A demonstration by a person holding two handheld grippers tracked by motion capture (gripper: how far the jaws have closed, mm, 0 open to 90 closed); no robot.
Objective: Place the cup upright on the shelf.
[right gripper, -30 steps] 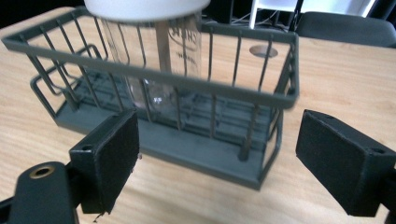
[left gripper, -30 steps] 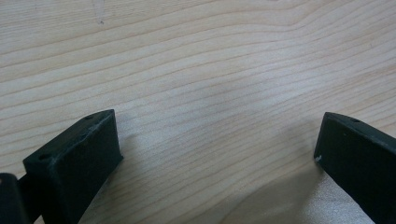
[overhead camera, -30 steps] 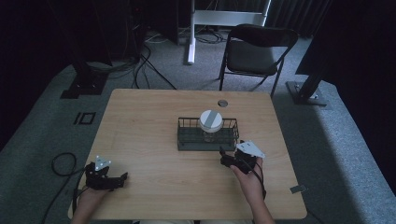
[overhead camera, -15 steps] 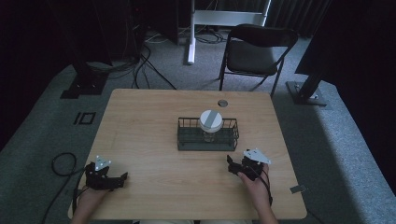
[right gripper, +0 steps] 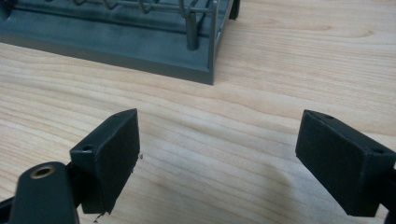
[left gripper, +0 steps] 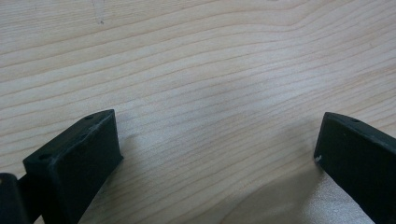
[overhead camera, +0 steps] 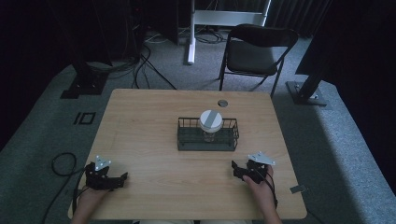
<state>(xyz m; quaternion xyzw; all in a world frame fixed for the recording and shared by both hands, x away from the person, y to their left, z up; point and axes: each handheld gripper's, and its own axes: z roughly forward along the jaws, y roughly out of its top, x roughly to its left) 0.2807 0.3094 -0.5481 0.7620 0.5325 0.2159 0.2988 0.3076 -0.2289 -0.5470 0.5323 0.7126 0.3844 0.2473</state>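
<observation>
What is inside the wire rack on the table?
One jar with a white lid stands inside the wire rack, toward its far side. The lid hides whatever the jar holds.

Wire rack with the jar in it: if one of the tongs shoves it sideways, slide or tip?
Probably slides: the wire rack sits low and wide on a flat solid base. The jar standing inside rises above the rim, so it may wobble against the wires. The smooth wooden table likely offers little grip.
</observation>
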